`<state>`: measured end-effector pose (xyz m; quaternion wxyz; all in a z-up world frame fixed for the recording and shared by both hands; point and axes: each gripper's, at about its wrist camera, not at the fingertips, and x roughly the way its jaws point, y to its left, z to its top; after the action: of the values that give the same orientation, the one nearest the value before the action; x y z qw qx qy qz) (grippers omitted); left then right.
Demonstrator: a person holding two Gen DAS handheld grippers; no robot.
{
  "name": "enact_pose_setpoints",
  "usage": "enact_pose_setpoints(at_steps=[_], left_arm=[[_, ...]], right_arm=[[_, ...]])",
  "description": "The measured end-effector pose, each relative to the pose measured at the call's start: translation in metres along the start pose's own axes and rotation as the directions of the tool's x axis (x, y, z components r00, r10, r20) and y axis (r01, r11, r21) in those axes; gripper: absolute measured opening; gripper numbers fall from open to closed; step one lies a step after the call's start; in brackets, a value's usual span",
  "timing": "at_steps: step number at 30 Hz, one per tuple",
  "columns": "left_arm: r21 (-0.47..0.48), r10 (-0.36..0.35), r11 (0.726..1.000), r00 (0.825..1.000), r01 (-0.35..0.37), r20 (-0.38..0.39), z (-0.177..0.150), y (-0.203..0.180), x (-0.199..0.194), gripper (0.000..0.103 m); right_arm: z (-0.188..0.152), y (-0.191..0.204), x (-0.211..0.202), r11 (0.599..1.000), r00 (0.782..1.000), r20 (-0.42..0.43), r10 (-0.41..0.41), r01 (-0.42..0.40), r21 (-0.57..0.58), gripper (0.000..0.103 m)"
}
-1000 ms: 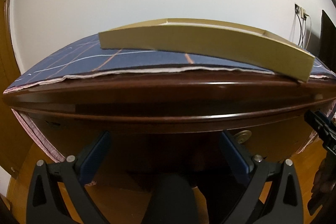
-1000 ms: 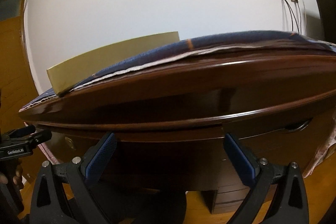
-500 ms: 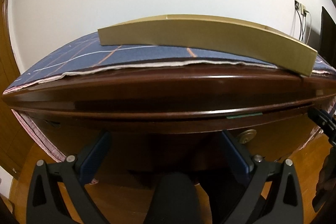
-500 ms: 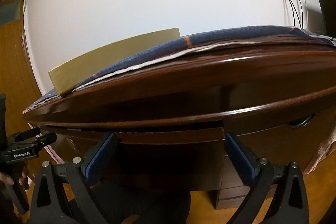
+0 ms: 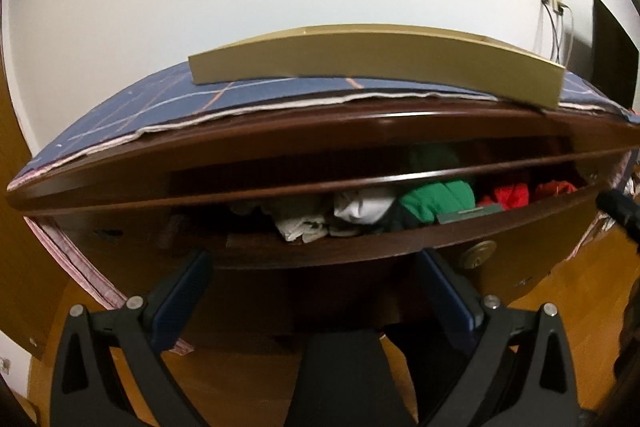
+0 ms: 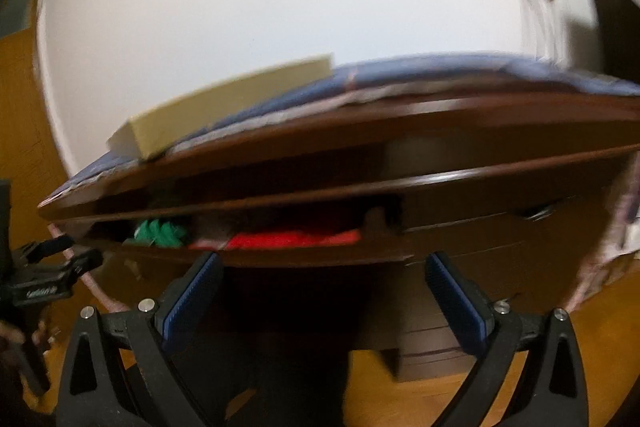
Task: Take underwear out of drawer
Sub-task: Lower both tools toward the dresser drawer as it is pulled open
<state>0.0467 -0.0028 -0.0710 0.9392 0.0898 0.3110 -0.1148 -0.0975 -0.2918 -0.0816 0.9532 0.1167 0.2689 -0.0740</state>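
Dark dresser drawer point(image 5: 360, 247) full of underwear point(image 5: 436, 201)

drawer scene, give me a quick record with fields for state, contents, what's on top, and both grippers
drawer: partly open
contents: white cloth, green cloth, red cloth, loosely piled
on top: blue cloth with a tan box on it
left gripper: open, empty, below the drawer front
right gripper: open, empty, below the drawer front; view blurred
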Motion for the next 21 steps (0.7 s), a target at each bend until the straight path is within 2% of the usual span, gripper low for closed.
enact_pose_setpoints(at_steps=[2, 4, 6, 8, 9, 14, 16, 21], left_arm=[[-0.004, -0.013, 1.0, 1.0, 0.013, 0.008, 0.002, 0.003, -0.005, 0.102], [-0.019, -0.025, 1.0, 1.0, 0.025, 0.001, 0.008, 0.006, -0.003, 0.102], [-0.035, -0.026, 0.999, 1.0, 0.025, -0.015, 0.013, 0.005, 0.001, 0.101], [-0.044, -0.019, 0.999, 0.999, 0.018, -0.04, 0.014, 0.005, 0.009, 0.094], [-0.05, -0.025, 0.998, 0.999, 0.022, -0.043, 0.016, 0.006, 0.011, 0.09], [-0.06, -0.001, 0.998, 0.998, -0.002, -0.056, 0.023, 0.01, 0.022, 0.089], [-0.071, -0.003, 0.997, 0.998, -0.002, -0.068, 0.023, 0.011, 0.026, 0.089], [-0.111, -0.014, 0.994, 0.996, 0.003, -0.09, 0.02, 0.014, 0.026, 0.091]], right_arm=[[0.004, 0.0, -0.014, 1.0, 0.999, 0.049, -0.016, 0.017, -0.004, 0.101], [0.015, 0.011, -0.016, 0.999, 0.999, 0.051, 0.009, -0.007, -0.05, 0.088], [0.023, 0.019, -0.012, 0.995, 1.0, -0.001, 0.008, -0.009, -0.102, 0.056], [0.025, 0.027, 0.004, 0.993, 0.998, -0.065, 0.013, -0.021, -0.113, 0.039], [0.026, 0.026, 0.011, 0.994, 0.996, -0.083, 0.015, -0.024, -0.108, 0.039], [0.027, 0.041, 0.039, 0.994, 0.987, -0.163, -0.011, -0.007, -0.11, 0.039], [0.027, 0.026, 0.036, 0.993, 0.985, -0.173, -0.022, 0.002, -0.118, 0.039], [0.029, 0.03, 0.044, 0.991, 0.974, -0.223, -0.046, 0.016, -0.136, 0.039]])
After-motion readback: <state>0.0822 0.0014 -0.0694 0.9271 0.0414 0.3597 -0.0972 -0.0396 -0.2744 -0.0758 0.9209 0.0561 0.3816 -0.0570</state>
